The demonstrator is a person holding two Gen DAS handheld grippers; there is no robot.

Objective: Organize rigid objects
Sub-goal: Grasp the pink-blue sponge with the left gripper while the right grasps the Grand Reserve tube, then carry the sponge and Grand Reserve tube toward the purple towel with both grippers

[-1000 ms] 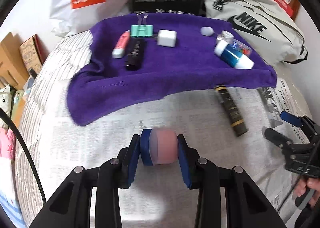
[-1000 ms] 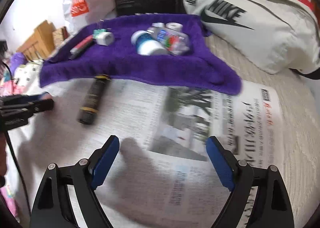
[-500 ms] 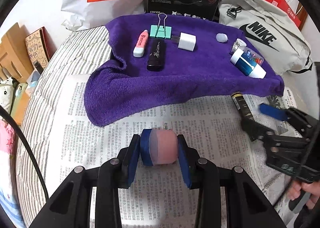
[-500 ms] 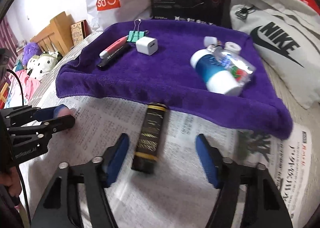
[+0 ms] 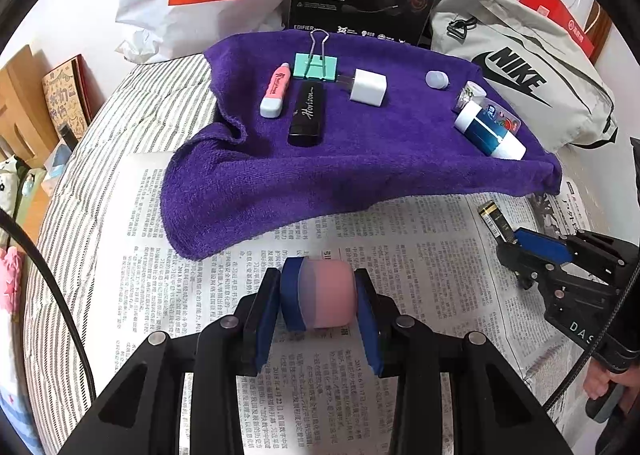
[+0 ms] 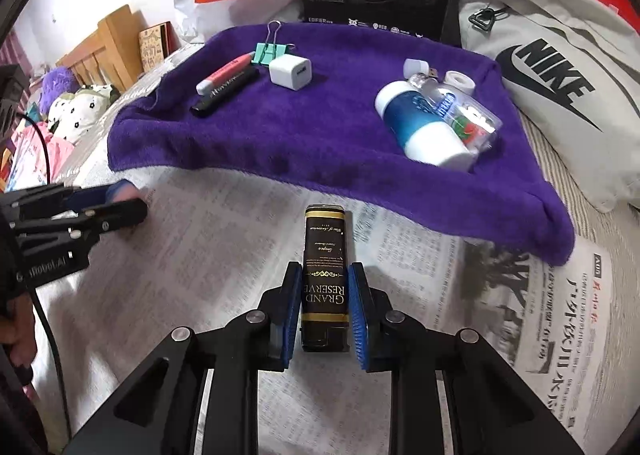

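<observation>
Half a second ago the right tongs (image 6: 324,309) stood wide apart over the black "Grand Reserve" lighter (image 6: 325,267); now their blue pads press its near half on both sides, though it seems to lie flat on the newspaper (image 6: 224,255), so the grip is made and the lift is not. The left tongs (image 5: 318,297) remain clamped on a pink, rounded object (image 5: 326,297), blurred enough that it may be an eraser, held above the print just short of the purple towel (image 5: 360,171).

Both pieces look bound for the towel, where a highlighter (image 5: 275,90), black USB stick (image 5: 307,113), binder clip (image 5: 315,65) and white charger (image 5: 368,87) fill the far left, and a blue-and-white bottle (image 5: 490,132) the right. The bare middle and near strip offer room. The towel's near edge is rumpled and raised; a low carry could snag it.
</observation>
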